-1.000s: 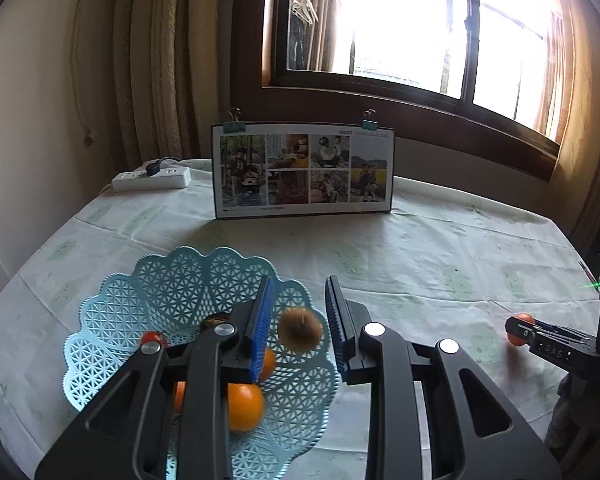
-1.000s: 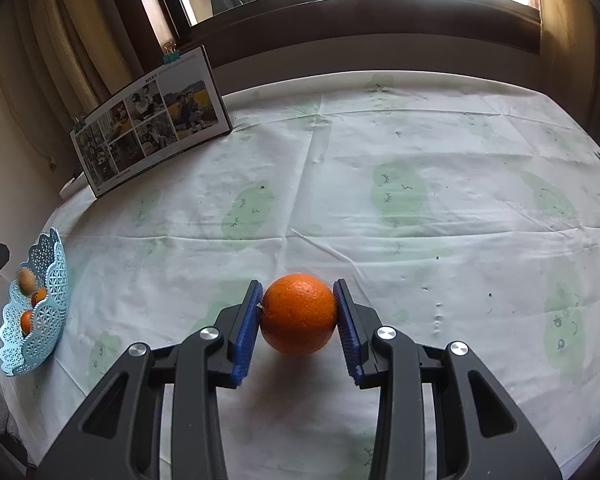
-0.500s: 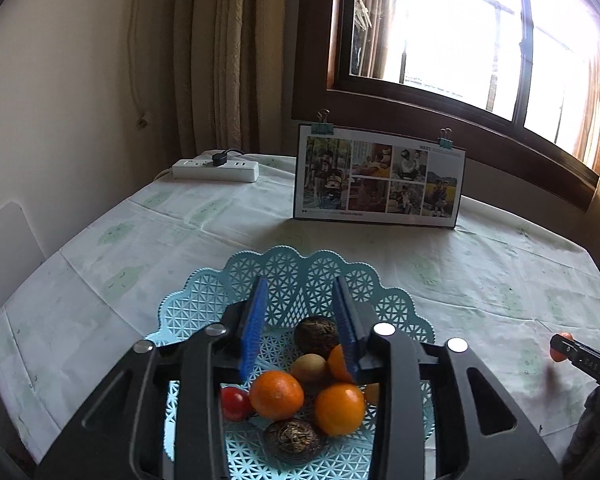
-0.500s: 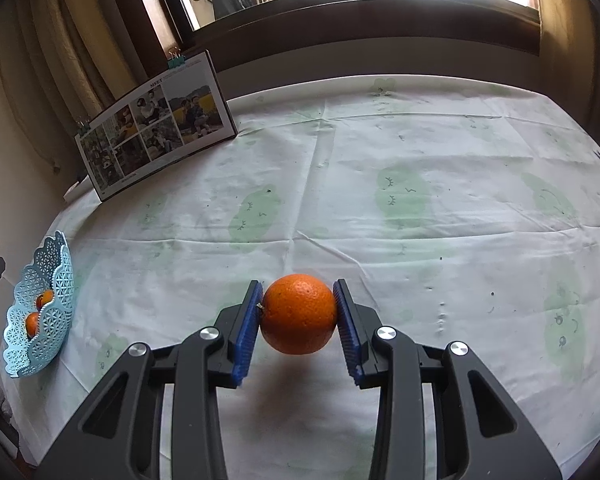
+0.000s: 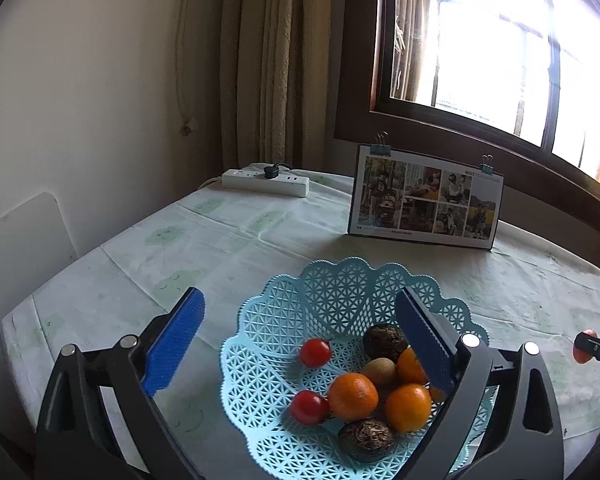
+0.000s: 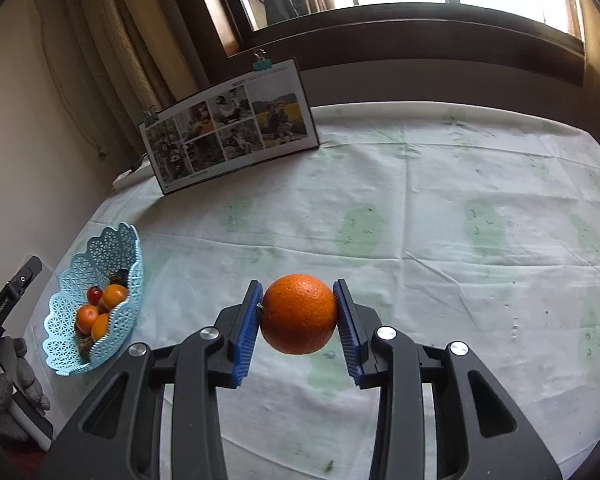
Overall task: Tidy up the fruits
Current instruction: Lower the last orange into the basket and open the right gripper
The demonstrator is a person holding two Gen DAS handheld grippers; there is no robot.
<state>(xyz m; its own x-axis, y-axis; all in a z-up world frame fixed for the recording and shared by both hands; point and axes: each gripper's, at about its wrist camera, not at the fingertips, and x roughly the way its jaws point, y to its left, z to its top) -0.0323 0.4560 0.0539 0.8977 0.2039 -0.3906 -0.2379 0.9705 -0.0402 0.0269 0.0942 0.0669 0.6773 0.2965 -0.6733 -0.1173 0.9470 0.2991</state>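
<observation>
Your right gripper (image 6: 299, 320) clamps the round orange fruit (image 6: 299, 314) above the pale printed tablecloth (image 6: 440, 216), mid-carry. Next: swing it left over the light-blue lattice plastic basket (image 6: 66, 340) and release. Your left gripper (image 5: 300, 342) gapes wide, empty, over the basket (right finger hides some fruit).

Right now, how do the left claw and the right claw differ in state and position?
The left claw is spread wide open and holds nothing; the right claw is shut on an orange. The left claw sits over the blue basket of fruit, while the right claw is apart from the basket, above the tablecloth. Both have blue ridged pads on black fingers.
</observation>
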